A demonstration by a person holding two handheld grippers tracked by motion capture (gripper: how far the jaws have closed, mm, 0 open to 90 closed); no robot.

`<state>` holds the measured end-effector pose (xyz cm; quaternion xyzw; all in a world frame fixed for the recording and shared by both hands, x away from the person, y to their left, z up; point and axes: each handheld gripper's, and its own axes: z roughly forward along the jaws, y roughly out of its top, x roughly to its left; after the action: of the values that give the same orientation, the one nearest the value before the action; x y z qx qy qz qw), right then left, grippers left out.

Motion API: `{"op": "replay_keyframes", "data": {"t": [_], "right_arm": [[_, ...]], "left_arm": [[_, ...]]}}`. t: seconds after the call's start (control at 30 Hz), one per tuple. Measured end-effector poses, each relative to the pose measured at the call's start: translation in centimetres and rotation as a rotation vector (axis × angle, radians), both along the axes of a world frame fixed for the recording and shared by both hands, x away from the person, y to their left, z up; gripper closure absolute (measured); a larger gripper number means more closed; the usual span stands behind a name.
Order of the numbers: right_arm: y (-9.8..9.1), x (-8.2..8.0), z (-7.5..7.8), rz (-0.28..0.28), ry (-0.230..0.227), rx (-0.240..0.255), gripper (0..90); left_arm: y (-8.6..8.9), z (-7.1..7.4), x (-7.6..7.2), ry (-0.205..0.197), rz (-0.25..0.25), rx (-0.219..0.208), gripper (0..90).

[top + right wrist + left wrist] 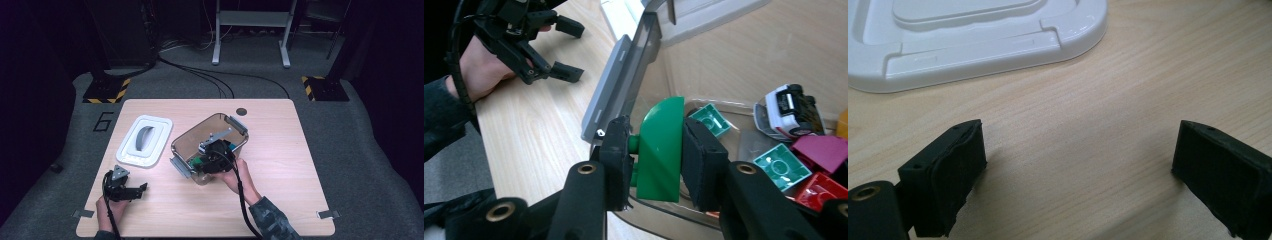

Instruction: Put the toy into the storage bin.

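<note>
Lab: hazard-striped stand feet (106, 91), floor cables (200, 75).

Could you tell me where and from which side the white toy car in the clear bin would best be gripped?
Probably across the toy car's two long flanks, coming down through the bin's open top. It lies tilted among bricks, its body is narrow enough for the jaws, and the walls block any sideways approach.

Clear smoky plastic storage bin (210, 145) sits mid-table, open-topped; entry from above only, its walls and grey side latches (179, 167) block sideways approach. Right gripper (656, 150) occupies the near corner inside. Flat white plastic lid (145, 140) lies left of the bin. Bare wooden tabletop (280, 165) right and front passes freely.
</note>
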<state>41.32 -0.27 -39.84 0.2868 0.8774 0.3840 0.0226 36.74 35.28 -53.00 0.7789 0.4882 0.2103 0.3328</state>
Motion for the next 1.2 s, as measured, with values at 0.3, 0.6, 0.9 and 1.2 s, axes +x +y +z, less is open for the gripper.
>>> {"op": "replay_keyframes", "data": {"t": [0.3, 0.6, 0.9, 1.2], "right_arm": [[-0.9, -0.2, 0.4, -0.026, -0.009, 0.012, 41.5], [-4.5, -0.3, 1.7, -0.123, -0.078, 0.065, 17.3], [-9.9, -0.9, 1.3, -0.227, -0.143, 0.066, 12.8], [-14.0, -1.4, -1.7, -0.35, -0.147, 0.028, 9.4]], "left_arm": [[0.0, 0.0, 0.0, 0.0, 0.0, 0.001, 6.9], [0.0, 0.0, 0.0, 0.0, 0.0, 0.001, 6.9], [0.0, 0.0, 0.0, 0.0, 0.001, 0.001, 6.9], [-0.1, 0.0, 0.0, -0.004, 0.007, -0.006, 6.9]]}}
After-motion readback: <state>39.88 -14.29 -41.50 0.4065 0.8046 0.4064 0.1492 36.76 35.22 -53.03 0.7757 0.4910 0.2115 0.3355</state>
